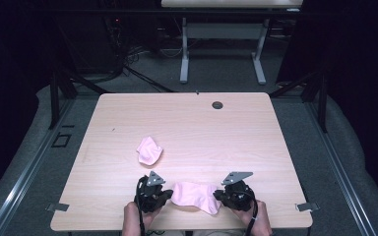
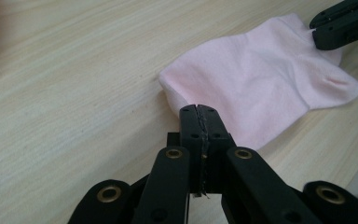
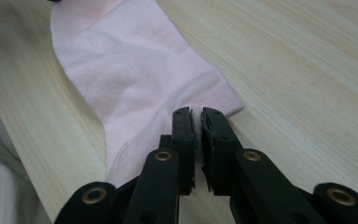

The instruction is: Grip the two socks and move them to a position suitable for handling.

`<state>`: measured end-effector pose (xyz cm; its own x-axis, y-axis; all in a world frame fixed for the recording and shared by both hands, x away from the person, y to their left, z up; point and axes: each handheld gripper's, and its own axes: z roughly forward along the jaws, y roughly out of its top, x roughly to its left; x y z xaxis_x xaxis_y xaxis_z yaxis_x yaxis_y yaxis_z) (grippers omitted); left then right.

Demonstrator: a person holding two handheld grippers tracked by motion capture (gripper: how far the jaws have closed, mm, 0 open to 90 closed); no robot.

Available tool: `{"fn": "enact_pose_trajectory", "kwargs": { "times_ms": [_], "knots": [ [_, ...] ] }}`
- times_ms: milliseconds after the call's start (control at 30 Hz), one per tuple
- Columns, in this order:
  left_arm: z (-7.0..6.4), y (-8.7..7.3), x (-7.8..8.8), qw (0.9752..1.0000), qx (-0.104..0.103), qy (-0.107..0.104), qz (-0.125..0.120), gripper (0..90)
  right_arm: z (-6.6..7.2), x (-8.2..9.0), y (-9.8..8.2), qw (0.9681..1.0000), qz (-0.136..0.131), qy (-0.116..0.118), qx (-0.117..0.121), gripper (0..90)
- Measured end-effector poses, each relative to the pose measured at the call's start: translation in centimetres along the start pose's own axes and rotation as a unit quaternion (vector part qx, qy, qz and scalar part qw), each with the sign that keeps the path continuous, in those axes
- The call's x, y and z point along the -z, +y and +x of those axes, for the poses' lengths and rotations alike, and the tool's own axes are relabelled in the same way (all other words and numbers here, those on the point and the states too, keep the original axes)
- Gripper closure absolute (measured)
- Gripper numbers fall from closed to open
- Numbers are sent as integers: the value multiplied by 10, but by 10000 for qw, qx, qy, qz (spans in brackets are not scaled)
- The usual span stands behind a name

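A flat pink sock [image 1: 195, 195] of soft, finely ribbed knit is seen stretched between the two sets of jaws, near the front edge of the tabletop [image 1: 187, 118]. The left gripper [image 1: 167, 194] is held at the sock's left end, the right gripper [image 1: 218, 195] at its right end.

In the left gripper view the black jaws are pressed together with no gap; the sock [image 2: 261, 88] lies just beyond and to the right of their tips, and whether any cloth is pinched there cannot be told. The other gripper [image 2: 318, 33] is seen far up and right of these jaws, biting the sock's far edge, where the knit is puckered.

In the right gripper view the jaws are closed on the sock [image 3: 130, 79], a thin slit left between the frayed grey pads, with the hemmed cuff corner just right of the tips. The cloth spreads ahead and to the left of the jaws, softly creased, tapering to a rounded end.

A second pink sock [image 1: 149, 151], crumpled into a rounded lump, is seen well ahead of the left jaws. The tabletop is pale wood-grain laminate, rectangular with rounded corners; a round grommet hole [image 1: 217, 104] sits near its far edge.
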<state>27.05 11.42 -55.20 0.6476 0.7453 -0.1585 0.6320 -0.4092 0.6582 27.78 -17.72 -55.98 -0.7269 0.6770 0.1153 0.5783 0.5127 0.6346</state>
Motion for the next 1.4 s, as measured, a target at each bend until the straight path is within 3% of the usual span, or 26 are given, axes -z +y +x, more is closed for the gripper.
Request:
{"fn": "enact_pose_trajectory", "kwargs": {
  "times_ms": [233, 467, 567, 767, 833, 967, 1000, 1100, 1133, 1200, 1267, 1300, 1333, 1400],
  "knots": [
    [1, -10, 4, 9999, 115, -57, 6, 899, -6, -5, 10, 9994, 199, 104, 269, 834],
    [1, -18, 3, 9997, 165, -130, 130, 898, -10, -13, 15, 9982, 383, 285, 371, 826],
    [1, -19, 3, 9996, 194, -188, 124, 889, -8, -16, 14, 9981, 372, 326, 374, 763],
    [9, -19, 11, 9993, 358, -110, -27, 413, -12, -9, 9, 9992, 98, 326, 206, 414],
    [13, -18, 15, 9991, 417, -90, -90, 325, -17, -2, 5, 9997, -76, 233, 67, 318],
    [26, -12, 24, 9984, 515, 49, -230, 247, -27, 9, -3, 9993, -318, 80, -202, 238],
    [36, -7, 27, 9979, 575, 155, -264, 204, -35, 16, -10, 9976, -430, -158, -512, 186],
    [47, -1, 29, 9972, 652, 249, -276, 156, -47, 25, -21, 9936, -546, -407, -903, 137],
    [53, 2, 29, 9969, 663, 311, -278, 156, -47, 25, -21, 9936, -546, -407, -903, 137],
    [63, 8, 29, 9959, 739, 420, -299, 128, -58, 32, -32, 9894, -604, -729, -1100, 67],
    [73, 14, 28, 9954, 753, 529, -264, 115, -61, 33, -35, 9884, -614, -798, -1137, 56],
    [78, 18, 27, 9953, 744, 567, -245, 86, -66, 34, -41, 9860, -616, -981, -1199, 33],
    [82, 21, 26, 9948, 777, 617, -226, 86, -66, 34, -41, 9860, -616, -981, -1199, 33],
    [93, 30, 23, 9943, 769, 715, -197, 83, -73, 35, -49, 9833, -579, -1213, -1227, 21]
  ]
}}
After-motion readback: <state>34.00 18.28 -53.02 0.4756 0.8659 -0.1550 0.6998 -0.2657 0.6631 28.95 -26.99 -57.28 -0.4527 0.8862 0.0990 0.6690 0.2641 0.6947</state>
